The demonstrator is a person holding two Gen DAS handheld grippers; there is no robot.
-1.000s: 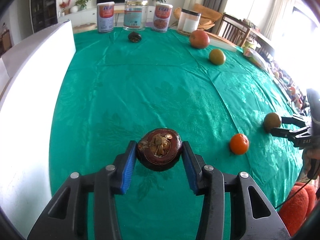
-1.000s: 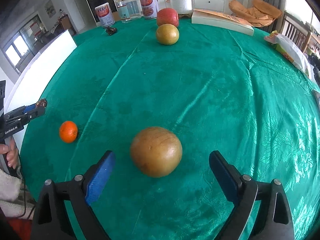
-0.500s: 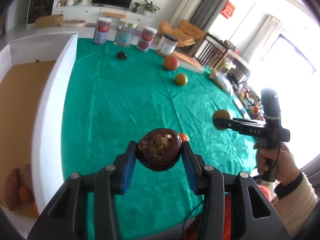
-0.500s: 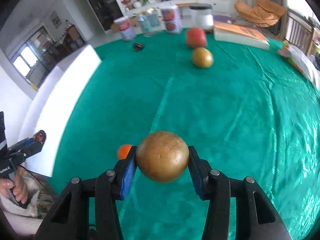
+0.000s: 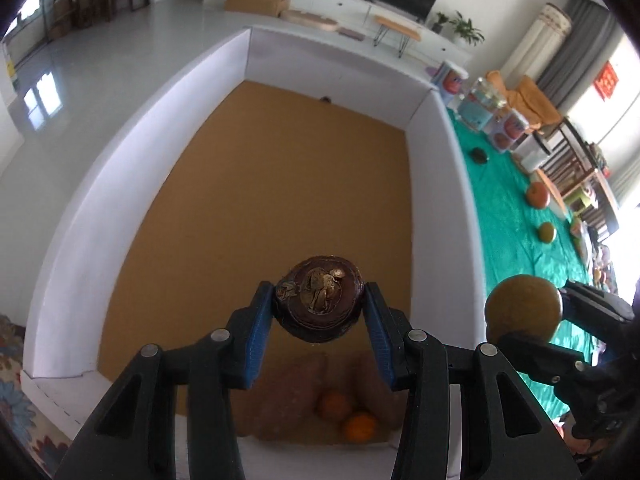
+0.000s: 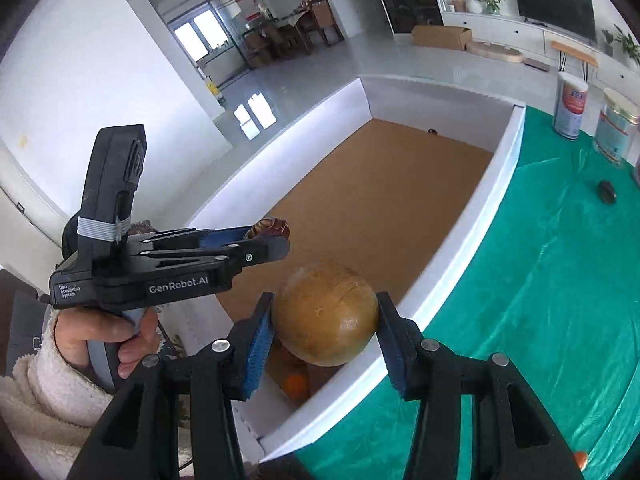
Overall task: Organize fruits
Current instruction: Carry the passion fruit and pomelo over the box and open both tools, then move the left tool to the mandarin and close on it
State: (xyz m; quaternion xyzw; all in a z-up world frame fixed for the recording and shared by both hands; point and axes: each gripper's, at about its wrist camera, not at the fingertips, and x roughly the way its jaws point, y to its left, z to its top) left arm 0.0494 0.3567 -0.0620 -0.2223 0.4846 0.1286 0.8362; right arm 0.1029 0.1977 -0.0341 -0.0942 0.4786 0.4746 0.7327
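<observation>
Clamping a dark fruit (image 5: 319, 298) and a brown fruit (image 6: 325, 313), both grippers hide boxed oranges (image 5: 360, 427)

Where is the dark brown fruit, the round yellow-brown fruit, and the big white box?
dark brown fruit (image 5: 319, 298), left wrist view, middle of its top face.
round yellow-brown fruit (image 6: 325, 313), right wrist view, middle of its skin.
big white box (image 5: 436, 184), left wrist view, its right wall.

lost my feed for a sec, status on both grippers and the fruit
Left gripper shut on dark round fruit, over white box. Right gripper shut on brown round fruit, at box edge. Nothing blocking.
</observation>
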